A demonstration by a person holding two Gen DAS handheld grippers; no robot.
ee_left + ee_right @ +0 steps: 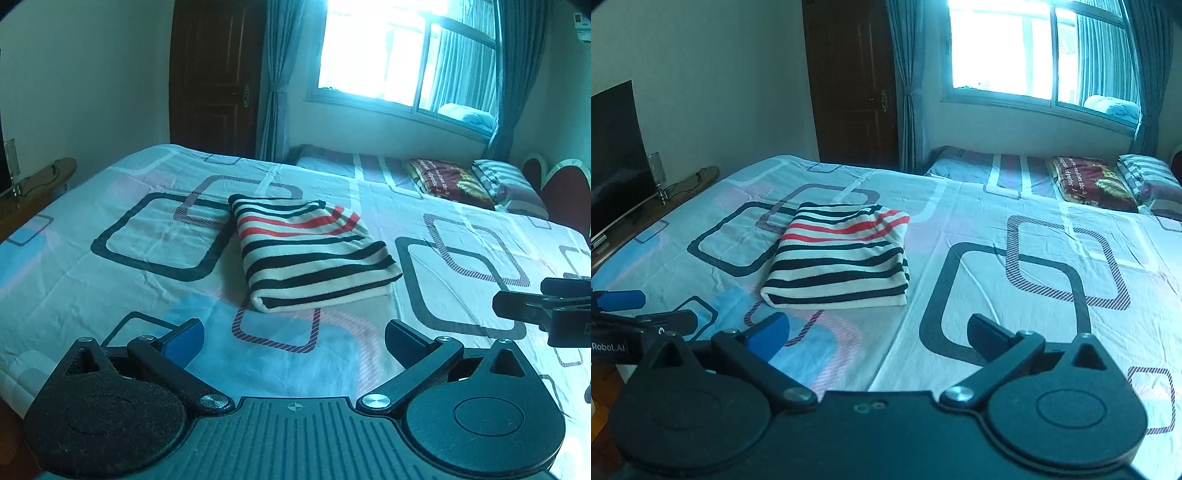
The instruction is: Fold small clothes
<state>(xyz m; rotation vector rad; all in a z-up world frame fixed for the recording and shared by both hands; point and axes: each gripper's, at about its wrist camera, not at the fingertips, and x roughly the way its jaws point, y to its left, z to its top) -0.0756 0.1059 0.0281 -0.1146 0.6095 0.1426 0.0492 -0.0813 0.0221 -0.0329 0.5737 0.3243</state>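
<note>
A small white garment with black and red stripes [314,254] lies folded into a neat rectangle on the bed; it also shows in the right wrist view [842,254]. My left gripper [293,341] is open and empty, hovering over the bedsheet just in front of the garment. My right gripper [877,338] is open and empty, in front of and to the right of the garment. Each gripper shows at the edge of the other's view: the right one [546,310], the left one [628,314].
The bed [110,288] has a patterned sheet with rounded squares. Pillows [480,181] lie at the far right by the headboard. A door [218,77], curtains and a window [406,55] are behind. A TV [617,158] stands on a wooden stand at left.
</note>
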